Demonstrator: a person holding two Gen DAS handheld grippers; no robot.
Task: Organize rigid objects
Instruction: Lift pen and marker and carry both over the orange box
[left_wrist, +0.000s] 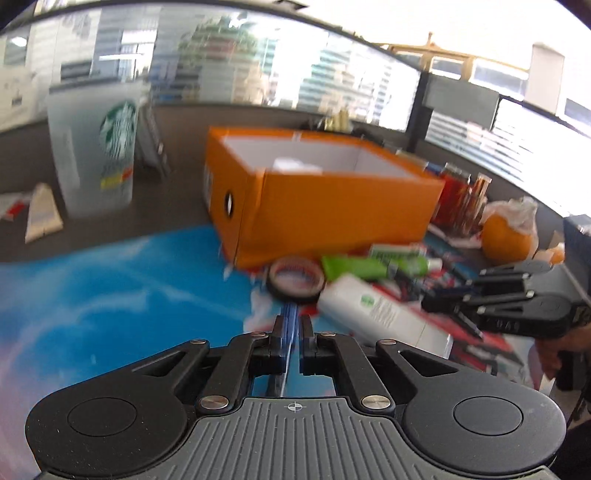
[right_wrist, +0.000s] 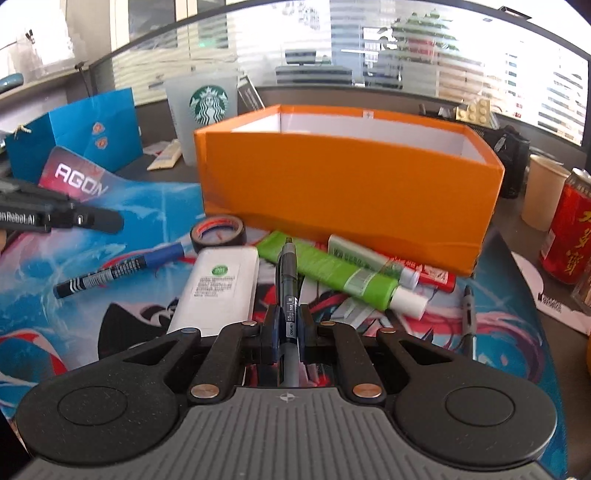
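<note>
Inside, orange box (left_wrist: 332, 206) holds small white item (left_wrist: 291, 164)

An open cardboard box (right_wrist: 347, 192) is bright orange outside, white inside. The printed desk mat (right_wrist: 44, 295) swirls blue, white and red. A flat white plastic block (right_wrist: 218, 288) carries a green round logo. The squeeze tube (right_wrist: 332, 273) is lime green, its cap white. The drink can (right_wrist: 569, 229) is red with yellow characters.

Black gripper (right_wrist: 287, 325) linkages, brass rivets, grey ribbed base w/ crosshair.
</note>
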